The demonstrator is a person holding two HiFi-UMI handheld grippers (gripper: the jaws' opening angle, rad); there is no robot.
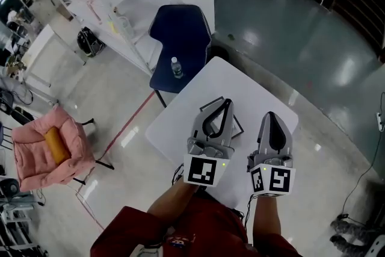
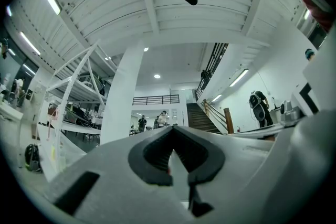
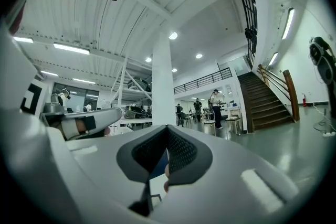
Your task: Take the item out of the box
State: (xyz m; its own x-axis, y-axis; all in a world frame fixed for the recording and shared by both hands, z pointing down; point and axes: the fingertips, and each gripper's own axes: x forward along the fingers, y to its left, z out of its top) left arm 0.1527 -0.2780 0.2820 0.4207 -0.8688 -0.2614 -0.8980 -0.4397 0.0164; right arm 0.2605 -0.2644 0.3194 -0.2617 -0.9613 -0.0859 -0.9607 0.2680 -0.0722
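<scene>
Left gripper (image 1: 227, 103) and right gripper (image 1: 271, 115) hover over the white table (image 1: 180, 120), jaws of each together, holding nothing.

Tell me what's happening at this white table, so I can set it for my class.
A person holds a two-jaw gripper in each hand above the white table. The left gripper and the right gripper both have their jaws together and hold nothing. A dark-edged thing, possibly the box, lies on the table, mostly hidden beneath the left gripper.
</scene>
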